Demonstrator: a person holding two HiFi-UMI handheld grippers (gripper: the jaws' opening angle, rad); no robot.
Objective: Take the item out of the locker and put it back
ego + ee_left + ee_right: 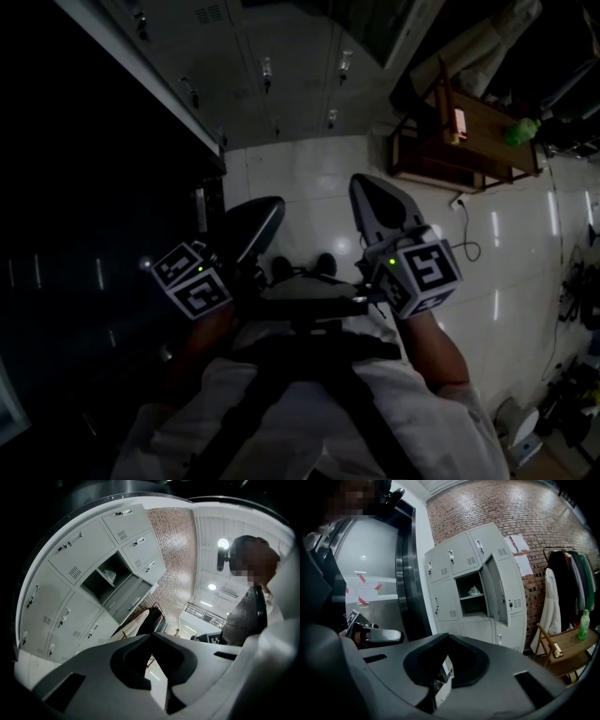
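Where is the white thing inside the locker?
In the right gripper view, the white item sits on the upper shelf of the one open compartment, left of its swung-open door, mid-way along the grey lockers.

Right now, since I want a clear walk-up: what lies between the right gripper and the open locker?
Nothing but bare white floor tiles between the right gripper and the open locker, as the head view shows.
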